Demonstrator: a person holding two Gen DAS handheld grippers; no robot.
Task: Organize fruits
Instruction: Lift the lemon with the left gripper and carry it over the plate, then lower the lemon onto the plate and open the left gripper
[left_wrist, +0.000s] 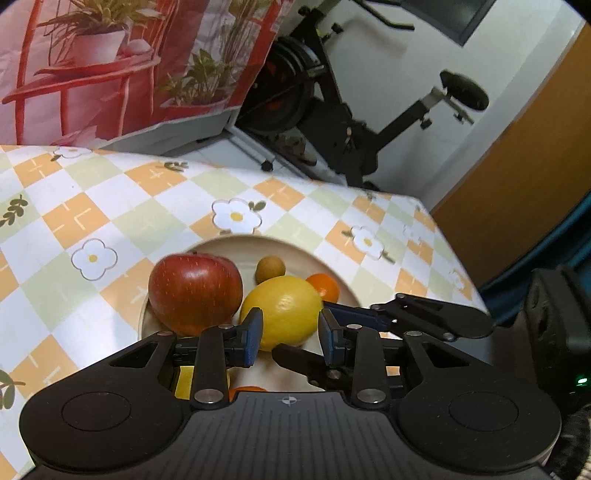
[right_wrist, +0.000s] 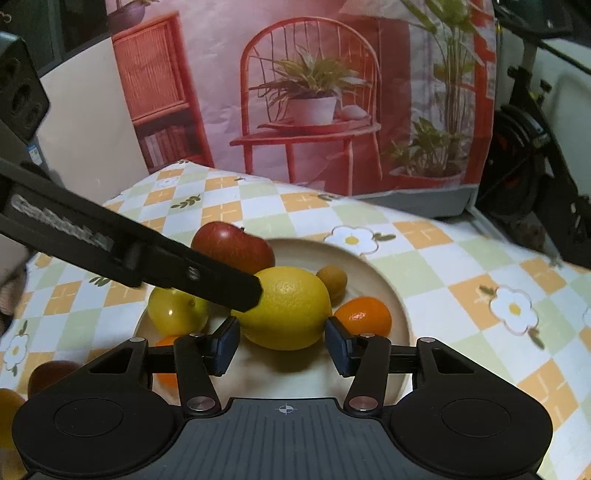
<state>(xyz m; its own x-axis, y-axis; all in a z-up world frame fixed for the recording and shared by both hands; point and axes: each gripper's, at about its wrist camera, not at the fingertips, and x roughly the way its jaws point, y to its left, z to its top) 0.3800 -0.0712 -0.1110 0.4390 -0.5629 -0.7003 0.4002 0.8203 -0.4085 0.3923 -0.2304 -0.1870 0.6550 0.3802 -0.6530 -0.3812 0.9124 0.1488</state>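
Note:
A cream plate on the checked tablecloth holds a red apple, a large lemon, a small brown fruit, a small orange and a yellow-green fruit. My left gripper is open, its fingers either side of the lemon's near end. My right gripper is open, its pads flanking the lemon. The left gripper's finger touches the lemon from the left in the right wrist view.
More fruit lies off the plate at the lower left of the right wrist view: a dark red one and an orange one. A printed backdrop stands behind the table. An exercise bike stands beyond the table's far edge.

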